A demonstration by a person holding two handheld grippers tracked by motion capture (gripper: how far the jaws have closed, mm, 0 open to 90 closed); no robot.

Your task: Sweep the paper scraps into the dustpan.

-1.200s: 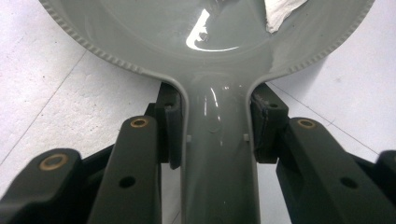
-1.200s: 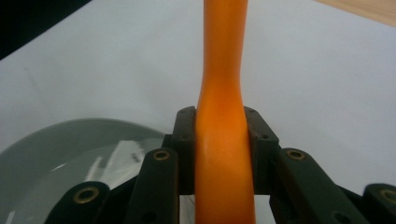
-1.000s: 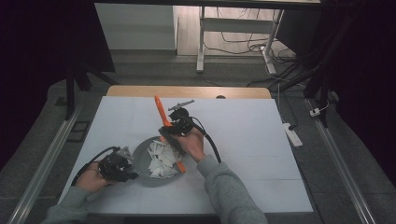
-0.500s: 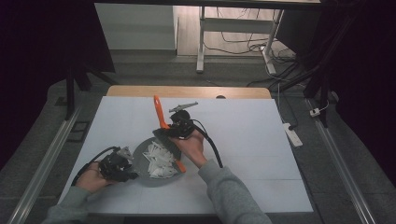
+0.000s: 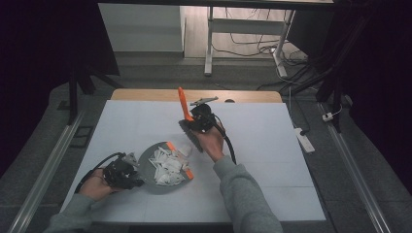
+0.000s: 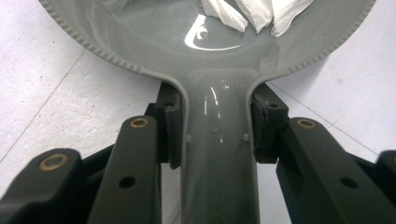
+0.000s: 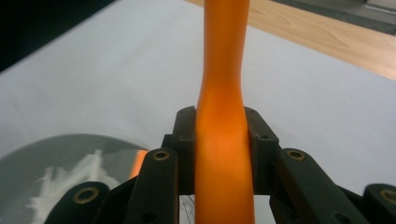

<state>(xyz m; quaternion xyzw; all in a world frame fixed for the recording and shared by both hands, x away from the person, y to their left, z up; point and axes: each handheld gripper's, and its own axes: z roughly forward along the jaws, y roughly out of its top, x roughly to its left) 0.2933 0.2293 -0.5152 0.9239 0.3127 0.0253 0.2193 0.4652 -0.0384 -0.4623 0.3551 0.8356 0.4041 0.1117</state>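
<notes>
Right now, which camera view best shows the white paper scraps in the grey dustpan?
The high view: the whole pile of paper scraps lies in the dustpan. The left gripper view catches only a few scraps at the pan's far edge; the right gripper view shows them blurred in a corner.

Bare white counter (image 5: 272,145) lies open to the right and far side; the grey dustpan (image 5: 150,170) with paper scraps (image 5: 167,165) blocks the near left.
</notes>
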